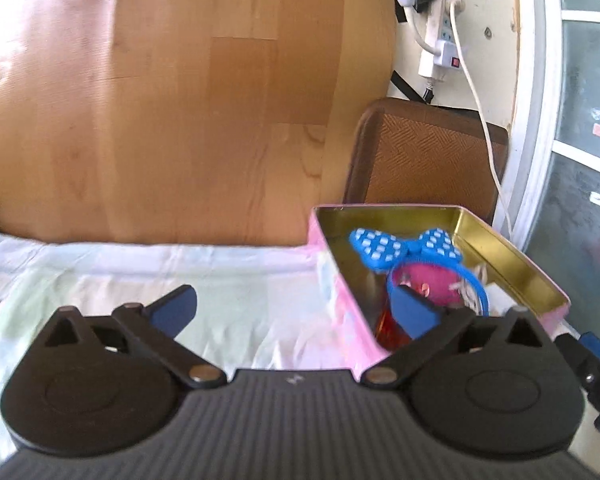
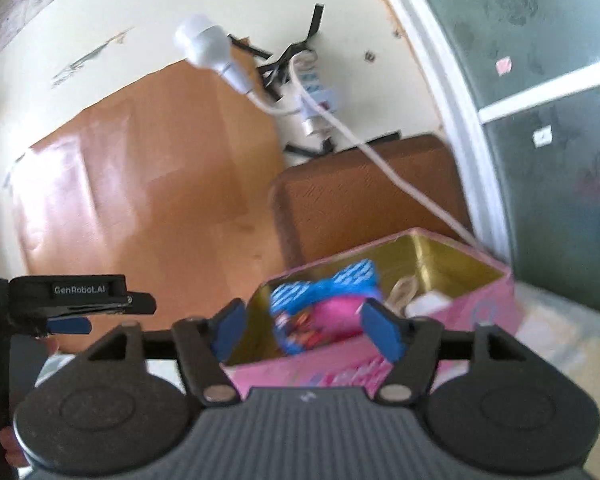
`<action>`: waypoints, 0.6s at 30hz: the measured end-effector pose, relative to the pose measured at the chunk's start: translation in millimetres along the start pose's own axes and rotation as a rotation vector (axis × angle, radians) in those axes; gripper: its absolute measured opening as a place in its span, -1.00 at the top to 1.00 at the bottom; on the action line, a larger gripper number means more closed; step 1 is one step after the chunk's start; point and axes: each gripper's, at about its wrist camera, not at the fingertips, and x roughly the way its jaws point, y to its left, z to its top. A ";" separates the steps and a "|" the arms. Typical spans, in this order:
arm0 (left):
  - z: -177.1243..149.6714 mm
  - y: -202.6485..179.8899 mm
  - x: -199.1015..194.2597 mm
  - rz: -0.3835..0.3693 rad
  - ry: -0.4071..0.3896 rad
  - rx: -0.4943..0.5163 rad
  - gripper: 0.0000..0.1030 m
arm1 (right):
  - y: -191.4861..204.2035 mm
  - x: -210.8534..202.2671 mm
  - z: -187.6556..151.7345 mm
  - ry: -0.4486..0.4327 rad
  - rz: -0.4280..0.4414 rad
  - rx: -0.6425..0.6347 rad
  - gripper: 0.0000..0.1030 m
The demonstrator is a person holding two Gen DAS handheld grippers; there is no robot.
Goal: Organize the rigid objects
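Inside the pink tin box on the cloth-covered worktop lies the blue bow headband. Both the left hand-held gripper and the right hand-held gripper are spread and empty. Placing seems finished; next, another loose object must be found.

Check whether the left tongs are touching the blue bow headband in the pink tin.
Cannot tell. In the left wrist view the left tongs stand open, but one blue pad overlaps the blue bow headband inside the pink tin.
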 end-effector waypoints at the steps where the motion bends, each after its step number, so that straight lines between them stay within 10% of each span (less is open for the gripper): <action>1: -3.3 -0.4 -6.4 0.001 0.009 0.004 -1.00 | 1.9 -5.8 -1.6 0.012 0.005 0.022 -0.70; 5: -23.2 8.0 -35.8 0.037 0.015 0.042 -1.00 | 8.7 -25.6 -6.7 0.051 0.036 0.085 -0.99; 18: -44.1 15.0 -74.4 0.161 -0.014 0.087 -1.00 | 49.6 -65.8 -11.4 0.081 0.026 -0.010 -0.99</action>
